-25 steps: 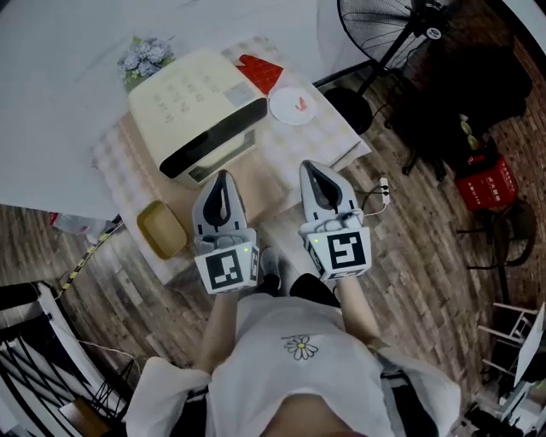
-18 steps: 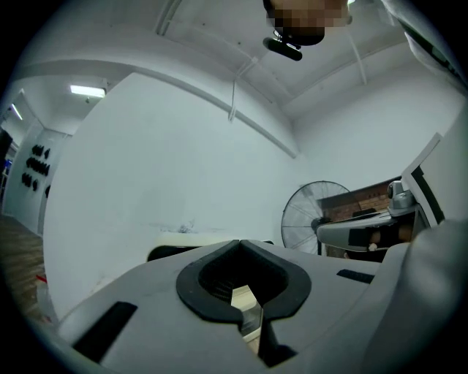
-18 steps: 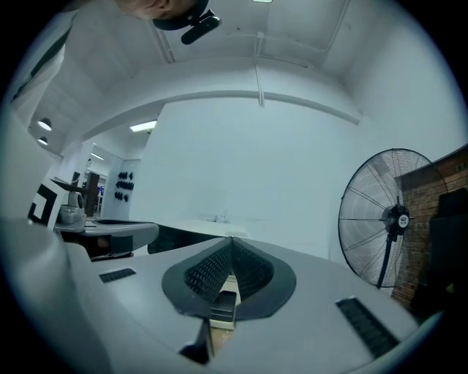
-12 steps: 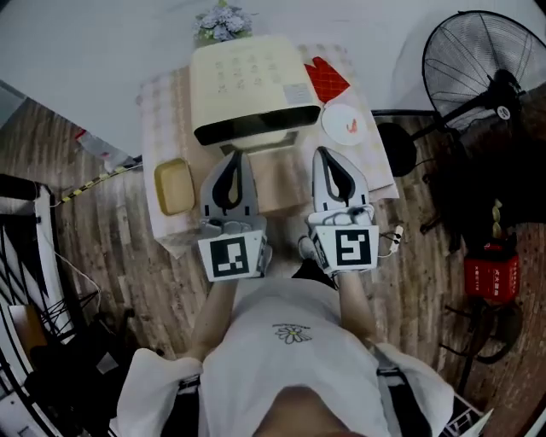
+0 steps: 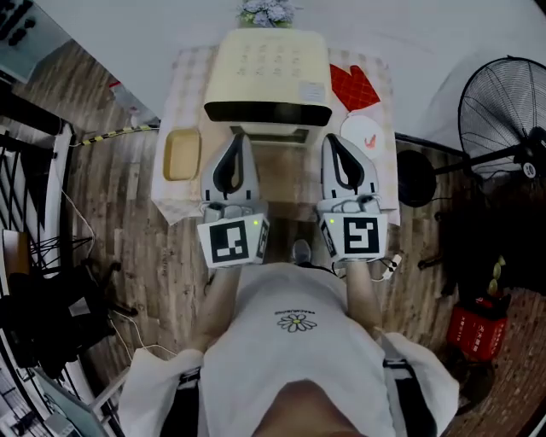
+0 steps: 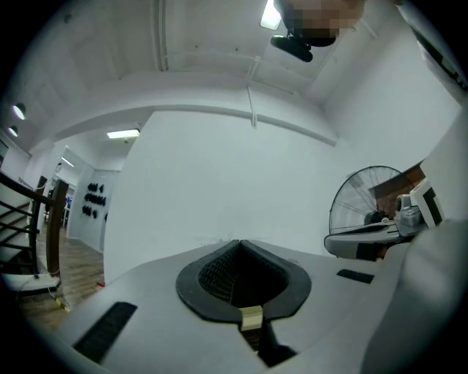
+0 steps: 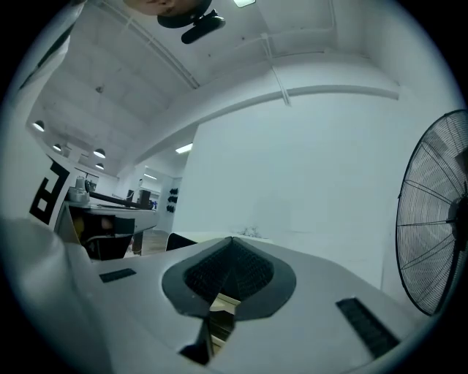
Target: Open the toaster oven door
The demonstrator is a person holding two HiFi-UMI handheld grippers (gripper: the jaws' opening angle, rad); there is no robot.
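A cream toaster oven [image 5: 269,68] with a dark door band [image 5: 267,113] stands on a checked cloth on the small table [image 5: 189,77], its door closed. In the head view my left gripper [image 5: 239,138] is shut, held level in front of the oven's left half, tips just short of the door. My right gripper [image 5: 331,140] is also shut and empty, beside the oven's right front corner. In the left gripper view the closed jaws [image 6: 241,245] point at a white wall; the right gripper view shows its closed jaws [image 7: 232,241] likewise, with the oven barely showing through the gap.
A yellow tray [image 5: 182,154] lies left of the oven, a red mitt [image 5: 354,87] and a white plate [image 5: 362,131] to its right, flowers [image 5: 267,12] behind. A standing fan [image 5: 503,107] is at the right, also seen as the fan [image 7: 437,219]. A red crate [image 5: 476,333] sits on the wooden floor.
Both grippers have lifted and tilted up to level in front of the oven. The head view has swung, so the oven now sits square at the top centre.
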